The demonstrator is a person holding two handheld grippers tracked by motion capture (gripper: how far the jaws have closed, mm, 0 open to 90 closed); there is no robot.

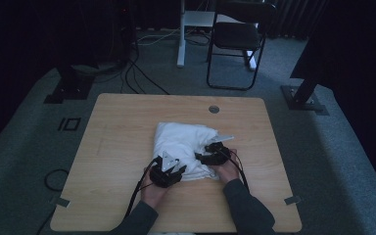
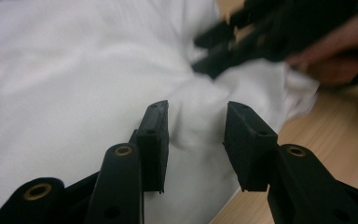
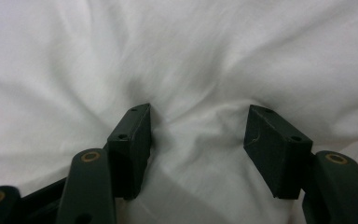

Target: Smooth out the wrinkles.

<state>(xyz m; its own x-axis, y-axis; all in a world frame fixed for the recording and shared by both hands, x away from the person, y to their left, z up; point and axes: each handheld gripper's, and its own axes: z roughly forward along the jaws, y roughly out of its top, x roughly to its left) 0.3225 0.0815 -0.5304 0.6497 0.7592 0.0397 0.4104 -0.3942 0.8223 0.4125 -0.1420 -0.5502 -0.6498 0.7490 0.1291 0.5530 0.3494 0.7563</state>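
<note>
A crumpled white cloth (image 1: 181, 139) lies in a heap at the middle of the wooden table (image 1: 117, 127). My left gripper (image 1: 172, 169) is at the cloth's near edge, open, its jaws (image 2: 196, 107) standing apart just over the white cloth (image 2: 74, 70). My right gripper (image 1: 204, 151) rests on the cloth's right side, pointing left. In the right gripper view its jaws (image 3: 199, 111) are spread with the tips pushed into the cloth (image 3: 191, 46), and a soft fold bulges between them without being pinched. The left gripper view also shows the right gripper (image 2: 198, 55) and its hand (image 2: 340, 60).
A round cable hole (image 1: 214, 109) sits near the table's far edge. Tape strips mark the near corners (image 1: 61, 201) (image 1: 293, 199). Behind the table stand a black chair (image 1: 240, 34) and a white desk leg (image 1: 181, 34). Cables (image 1: 137, 78) run across the grey carpet.
</note>
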